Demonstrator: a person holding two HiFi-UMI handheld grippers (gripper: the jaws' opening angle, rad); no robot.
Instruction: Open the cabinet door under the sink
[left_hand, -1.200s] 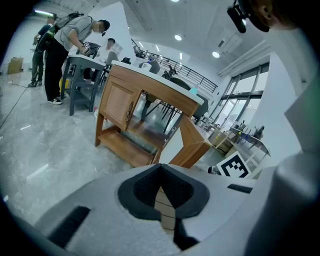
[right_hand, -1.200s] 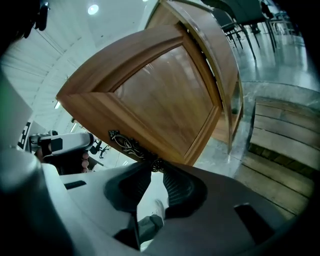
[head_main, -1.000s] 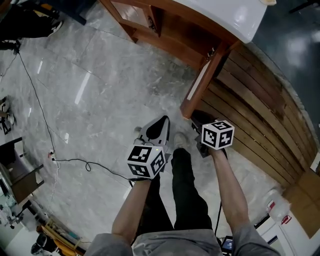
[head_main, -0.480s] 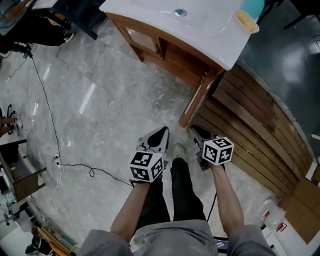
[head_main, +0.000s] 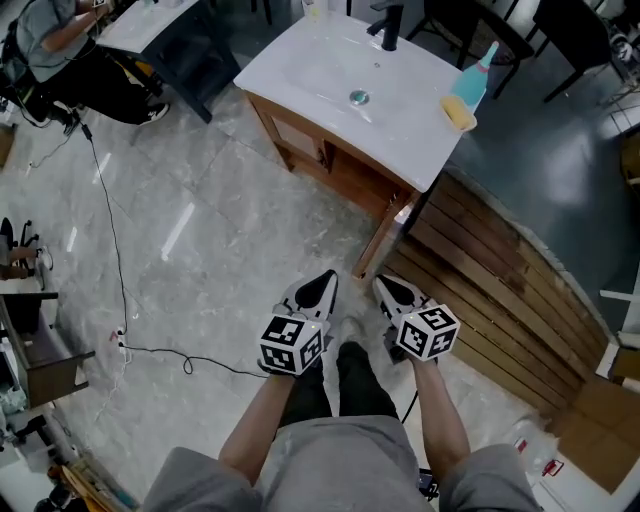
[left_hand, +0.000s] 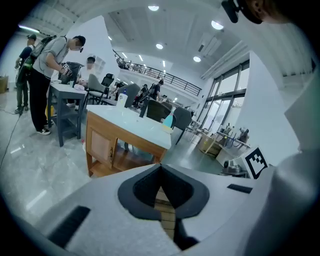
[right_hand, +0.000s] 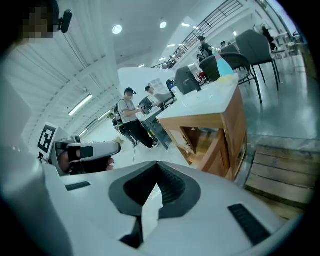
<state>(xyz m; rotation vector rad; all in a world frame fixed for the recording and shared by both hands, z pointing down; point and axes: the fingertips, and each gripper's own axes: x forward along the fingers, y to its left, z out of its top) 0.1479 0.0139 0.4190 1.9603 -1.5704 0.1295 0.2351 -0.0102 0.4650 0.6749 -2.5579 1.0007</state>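
Low in the middle of the head view, the left gripper (head_main: 324, 281) and right gripper (head_main: 387, 287) hang side by side above the floor, well apart from the cabinet. Each gripper view shows its pale jaws pressed together at the tips with nothing between them; the right gripper's jaws have just been closing. Dark trouser legs (head_main: 345, 385) hide the floor under the forearms, and the jaw housings block the lower half of both gripper views. Higher in the frame stands the wooden cabinet (head_main: 345, 170) under a white sink top (head_main: 330, 65). Its cabinet door (head_main: 298, 140), a framed panel with a small dark handle, lies flush on the left half; the right half shows open inside. Whether the slanted wooden upright (head_main: 385, 235) at the near corner is a leg or a door edge I cannot tell. A black tap (head_main: 388, 25), a yellow sponge (head_main: 460, 113) and a teal bottle (head_main: 480, 70) sit on the top. Glossy grey marble floor (head_main: 200, 230) fills the left of the frame, crossed by a thin black cable (head_main: 187, 363); weathered wooden planks (head_main: 500, 280) run along the right
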